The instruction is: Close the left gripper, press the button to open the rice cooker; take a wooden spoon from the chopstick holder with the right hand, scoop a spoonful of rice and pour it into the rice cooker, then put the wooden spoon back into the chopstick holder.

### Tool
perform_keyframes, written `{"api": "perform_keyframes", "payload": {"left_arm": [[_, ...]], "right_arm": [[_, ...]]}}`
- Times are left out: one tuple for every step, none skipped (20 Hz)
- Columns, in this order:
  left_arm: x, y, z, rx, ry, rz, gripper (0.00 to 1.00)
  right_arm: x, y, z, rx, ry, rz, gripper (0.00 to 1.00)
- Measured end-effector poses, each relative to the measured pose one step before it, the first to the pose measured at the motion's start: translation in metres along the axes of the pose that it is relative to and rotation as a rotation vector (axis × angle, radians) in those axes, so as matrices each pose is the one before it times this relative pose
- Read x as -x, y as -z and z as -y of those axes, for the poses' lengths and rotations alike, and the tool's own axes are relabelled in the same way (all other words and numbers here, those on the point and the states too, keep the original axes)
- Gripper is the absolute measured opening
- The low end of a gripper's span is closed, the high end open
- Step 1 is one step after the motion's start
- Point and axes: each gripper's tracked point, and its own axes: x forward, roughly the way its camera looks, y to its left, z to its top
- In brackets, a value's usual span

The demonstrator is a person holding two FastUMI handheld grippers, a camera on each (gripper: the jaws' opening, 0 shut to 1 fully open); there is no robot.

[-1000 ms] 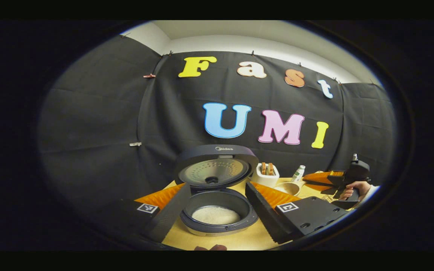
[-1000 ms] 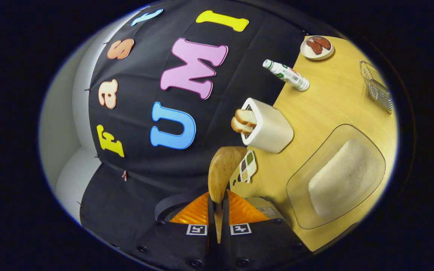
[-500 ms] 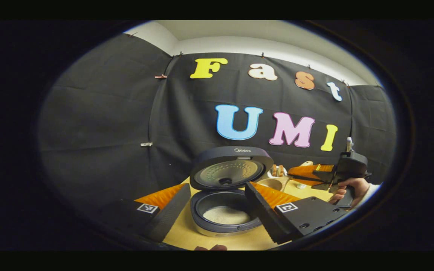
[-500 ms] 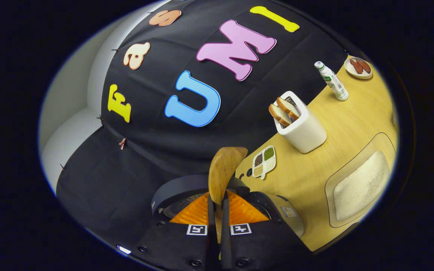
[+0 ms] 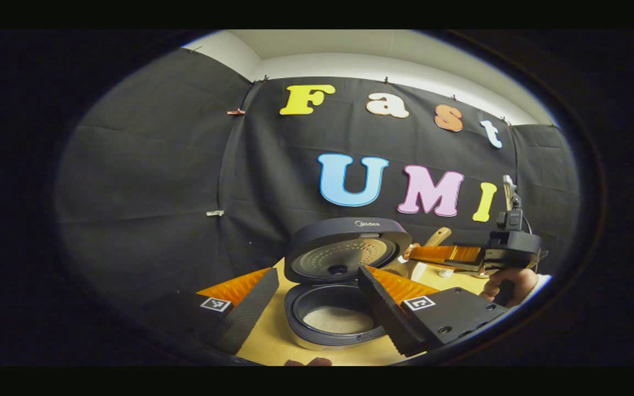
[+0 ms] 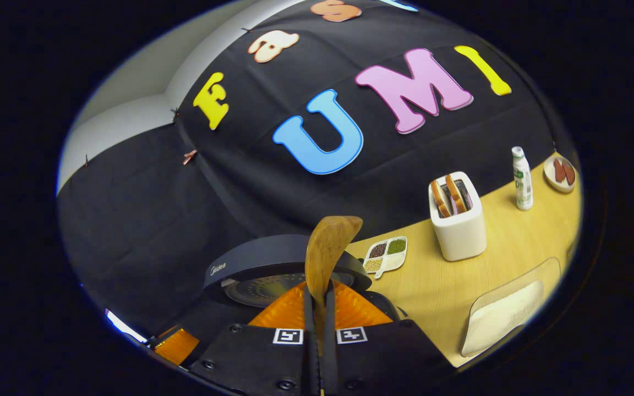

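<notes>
Over by the rice cooker [image 5: 344,286], the lid was already up and a layer of rice sat in the bottom of the pot. The left tool [image 5: 317,300] hung in front of it with its fingers spread wide, holding nothing. The right tool [image 6: 317,308] was clamped tight on the handle of the wooden spoon [image 6: 325,250], bowl sticking up past the fingers.

What changed in the last second: the right tool rolled from a steep sideways tilt back toward level, so the tabletop [image 6: 438,280] went from running up the side of its view to lying nearly flat. It also lifted and swung left, from near the glass rice tray [image 6: 507,313] to right over the cooker's raised lid. The spoon bowl looked empty the whole time, as far as could be told.

Best guess, the pour was done and the spoon was being righted. That'd leave only the return trip, though the chopstick holder couldn't be picked out, so where it had to go was unclear
</notes>
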Motion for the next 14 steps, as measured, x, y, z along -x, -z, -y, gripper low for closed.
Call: {"api": "perform_keyframes", "payload": {"left_arm": [[-0.00127,-0.00046,-0.00085,0.00214,0.00179,-0.00065,0.98],[-0.00066,0.00037,0.00023,0.00289,0.00261,-0.00065,0.98],[-0.00192,0.00018,-0.00041,0.00338,-0.00002,-0.00164,0.98],[-0.00095,0.00162,-0.00088,0.00434,0.00167,-0.00135,0.98],[-0.00118,0.00047,-0.00043,0.00404,0.00023,-0.00183,0.98],[-0.00188,0.00140,-0.00012,0.00280,0.00058,-0.00244,0.98],[-0.00091,0.00066,-0.00094,0.00116,-0.00093,-0.00303,0.98],[0.00036,0.00169,-0.00158,0.00011,-0.00155,-0.00238,0.98],[0.00059,0.00083,-0.00164,0.00047,-0.00214,-0.00289,0.98],[-0.00198,0.00176,-0.00012,0.00152,-0.00105,-0.00245,0.98],[-0.00105,0.00054,-0.00063,0.00263,-0.00126,-0.00287,0.98],[0.00031,0.00150,-0.00101,0.00166,-0.00061,-0.00354,0.98],[0.00071,0.00040,-0.00175,0.00085,-0.00210,-0.00299,0.98],[-0.00127,0.00197,-0.00073,0.00147,-0.00167,-0.00268,0.98]], "right_arm": [[-0.00006,-0.00048,-0.00644,0.04695,-0.00832,0.00565,0.07],[0.00103,0.00102,-0.00551,0.04070,-0.00847,0.00366,0.07],[-0.00021,0.00158,-0.00374,0.03354,-0.00858,0.00172,0.07],[-0.00057,0.00212,-0.00228,0.02832,-0.00501,-0.00025,0.07],[-0.00097,0.00188,-0.00196,0.02520,-0.00748,-0.00232,0.07],[-0.00011,0.00138,-0.00143,0.02211,-0.00682,0.00105,0.07],[-0.00017,0.00168,-0.00042,0.02088,-0.00363,-0.00054,0.07],[0.00013,0.00280,-0.00006,0.01713,-0.00130,-0.00028,0.07],[-0.00008,0.00033,0.00087,0.01521,-0.00088,0.00079,0.07],[0.00101,0.00089,-0.00018,0.01461,-0.00481,0.00069,0.07],[-0.00012,0.00043,-0.00111,0.01617,-0.00833,0.00212,0.07],[0.00037,0.00074,-0.00094,0.02169,-0.00850,0.00312,0.07],[0.00046,0.00050,-0.00088,0.02510,-0.01015,0.00128,0.07],[0.00100,0.00210,-0.00159,0.02636,-0.01093,0.00035,0.07]]}}
